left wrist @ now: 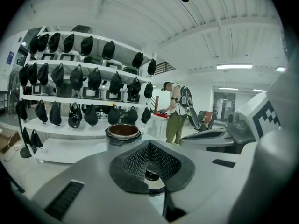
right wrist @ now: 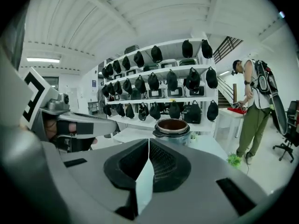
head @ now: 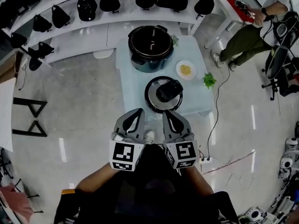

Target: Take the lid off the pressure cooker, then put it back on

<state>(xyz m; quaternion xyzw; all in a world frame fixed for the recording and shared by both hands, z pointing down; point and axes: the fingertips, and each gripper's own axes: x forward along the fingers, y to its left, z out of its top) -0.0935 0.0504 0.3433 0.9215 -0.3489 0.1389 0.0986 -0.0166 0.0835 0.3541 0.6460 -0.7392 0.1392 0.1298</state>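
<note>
Left gripper (head: 139, 111): hovering nearest the head camera, just short of the table's near edge, jaws pressing together on nothing.
Right gripper (head: 166, 112): hanging just beside the left one, likewise closed and empty, pointing toward the lid.
Lid (head: 153, 99): lying off the cooker on the near part of the table (head: 128, 78), black handle facing up, apart from both grippers.
Cooker pot (head: 150, 43): standing open at the far end of the table, dark bowl showing, beyond the lid.
Neighbours: small plate (head: 186, 70) and green sprig (head: 209, 80) sitting to the right of the lid, near the carrying path.
Background: person (head: 243, 38) standing at a side table far right, well apart from the work.
Stage: judging the removal as done and the refitting as not yet begun.
Doing it well: opening the jaws wide before coming down; taking hold of the handle squarely; keeping the lid level while lifting; carrying it straight away toward the pot, clear of the plate; centring the rim over the bowl before lowering; probably turning it to seat, if the fit is calling for that.
Risk: gripping off-centre and tipping the lid, or letting its edge catch on the pot's rim.
</note>
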